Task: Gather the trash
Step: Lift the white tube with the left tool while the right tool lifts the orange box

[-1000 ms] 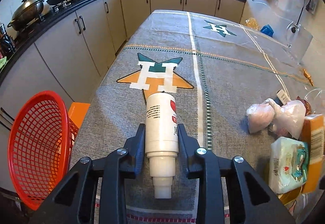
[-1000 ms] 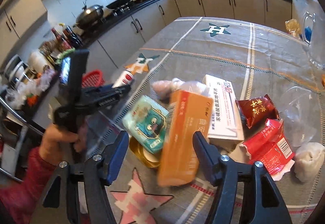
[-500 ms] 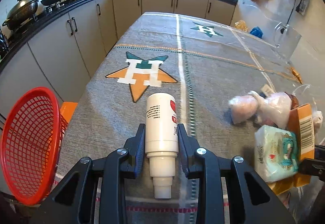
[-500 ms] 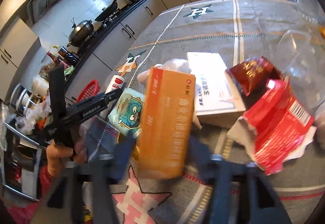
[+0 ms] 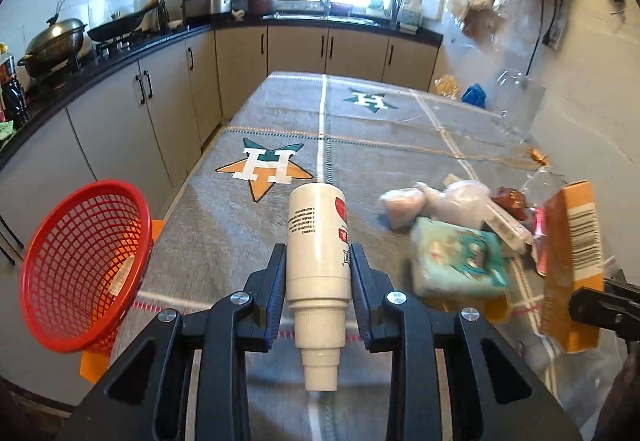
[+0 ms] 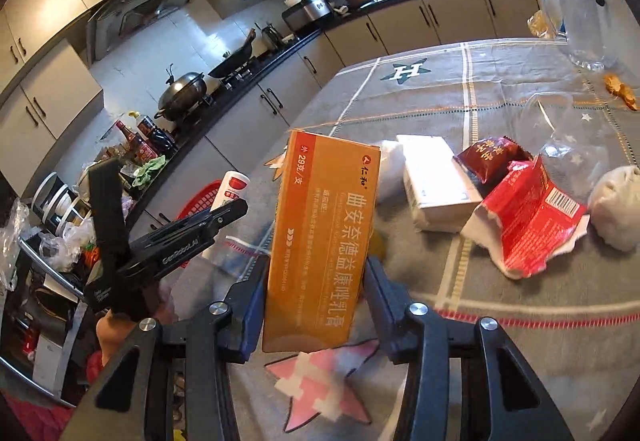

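Left wrist view: left gripper (image 5: 318,273) is clamped on a white plastic bottle (image 5: 318,241), both pads against its sides, red label patch on the upper right, stepped cap end pointing back toward the camera. Bottle sits lifted above the grey tablecloth (image 5: 240,233), just this side of the orange-and-teal H star print (image 5: 266,171). Red mesh basket (image 5: 80,265) is off the table edge to the left of the bottle, tilted with its mouth toward the table, with an orange stool (image 5: 156,231) showing behind it. Right of the bottle, in blur: a teal-and-white wipes pack (image 5: 460,261), two knotted white plastic bags (image 5: 436,201) past it, and the orange box (image 5: 572,261) standing on end at the far right. Right wrist view: right gripper (image 6: 316,281) has just been closing, with the orange carton (image 6: 320,241) between its jaws; both pads now press the carton's sides, so it is gripped, standing upright and slightly tilted, Chinese print facing the camera. Right of the carton on the cloth: a white box (image 6: 436,181), a dark red snack packet (image 6: 492,157), a torn red wrapper (image 6: 528,221), then a white bag (image 6: 616,205). Left of the carton: the other gripper's black body (image 6: 180,241) with the bottle tip (image 6: 232,187) and a person's hand (image 6: 116,325) under it.
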The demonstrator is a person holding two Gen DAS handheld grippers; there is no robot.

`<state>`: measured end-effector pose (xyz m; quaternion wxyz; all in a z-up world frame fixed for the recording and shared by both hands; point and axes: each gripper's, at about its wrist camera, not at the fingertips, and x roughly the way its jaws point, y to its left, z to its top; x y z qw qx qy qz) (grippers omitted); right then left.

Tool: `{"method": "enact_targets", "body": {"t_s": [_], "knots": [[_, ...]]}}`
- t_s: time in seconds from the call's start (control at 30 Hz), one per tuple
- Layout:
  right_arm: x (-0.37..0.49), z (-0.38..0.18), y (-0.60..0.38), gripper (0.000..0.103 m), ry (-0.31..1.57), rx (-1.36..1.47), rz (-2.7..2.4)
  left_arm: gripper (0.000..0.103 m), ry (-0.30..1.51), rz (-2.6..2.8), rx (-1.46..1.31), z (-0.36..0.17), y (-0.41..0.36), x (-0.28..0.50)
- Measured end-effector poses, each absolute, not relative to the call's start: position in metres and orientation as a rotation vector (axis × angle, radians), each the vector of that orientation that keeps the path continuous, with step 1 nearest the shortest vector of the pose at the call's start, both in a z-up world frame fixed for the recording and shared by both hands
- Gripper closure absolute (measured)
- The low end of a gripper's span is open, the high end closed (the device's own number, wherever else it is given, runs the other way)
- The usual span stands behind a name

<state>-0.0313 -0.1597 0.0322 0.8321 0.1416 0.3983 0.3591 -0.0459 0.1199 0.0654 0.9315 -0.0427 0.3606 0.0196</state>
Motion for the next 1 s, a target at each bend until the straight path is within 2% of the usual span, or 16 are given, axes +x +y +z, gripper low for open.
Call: {"method": "enact_targets", "body": {"t_s": [0.53, 1.0], "knots": [[-0.075, 0.046, -0.148, 0.053, 0.813, 0.248, 0.749, 0.074, 0.679, 0.020, -0.008, 0.073, 0.093, -0.110], [-0.081, 0.052, -0.141, 0.053, 0.811, 0.227, 0.753, 0.074, 0.640, 0.027, 0.023, 0.078, 0.085, -0.126]]}}
